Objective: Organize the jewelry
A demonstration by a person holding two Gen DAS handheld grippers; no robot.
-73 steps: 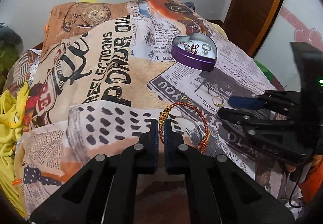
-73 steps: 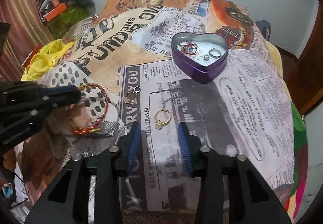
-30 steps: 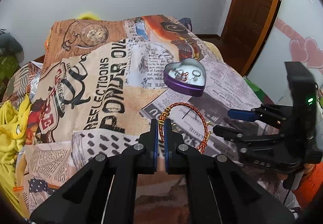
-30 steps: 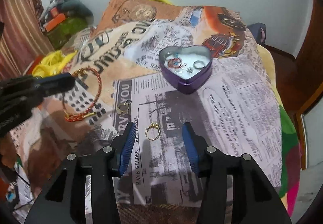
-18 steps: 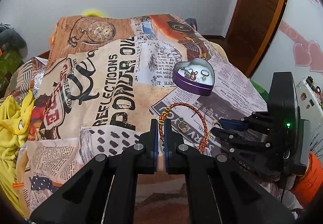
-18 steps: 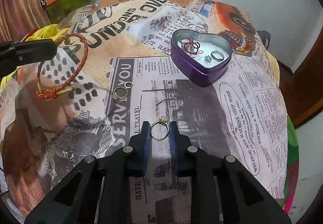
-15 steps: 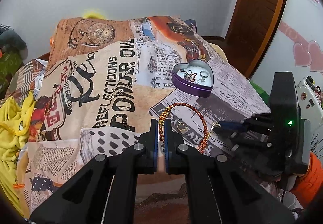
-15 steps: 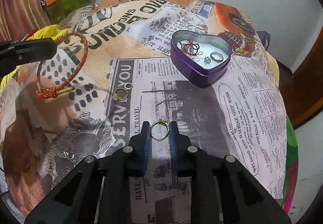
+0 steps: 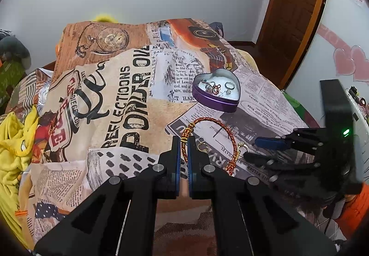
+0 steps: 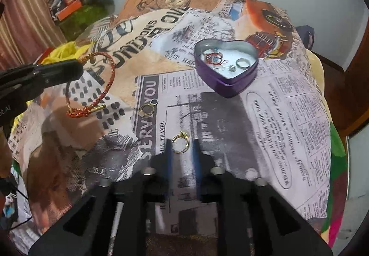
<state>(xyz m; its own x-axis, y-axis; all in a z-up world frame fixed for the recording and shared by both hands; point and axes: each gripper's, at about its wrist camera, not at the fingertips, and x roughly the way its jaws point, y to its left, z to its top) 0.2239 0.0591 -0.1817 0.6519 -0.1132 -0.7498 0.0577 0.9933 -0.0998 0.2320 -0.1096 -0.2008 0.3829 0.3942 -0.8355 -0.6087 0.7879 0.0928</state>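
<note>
Right claw (image 10: 181, 147) has been reopened since 0.5 s ago: gold ring (image 10: 180, 144) is released, lying on the bed (image 10: 288, 117) between the pads. Regrasp judged necessary. Red bracelet (image 9: 211, 138) is kept clenched in left claw (image 9: 183, 144), short of heart tin (image 9: 216, 102).

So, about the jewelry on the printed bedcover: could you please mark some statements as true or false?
1. The left claw is shut on the red and gold braided bracelet. True.
2. The purple heart-shaped tin is empty. False: it holds a silver ring, thin red loops and other small pieces.
3. The gold ring lies between the fingers of the right claw. True.
4. The bracelet lies inside the tin. False: it hangs from the left claw, apart from the tin.
</note>
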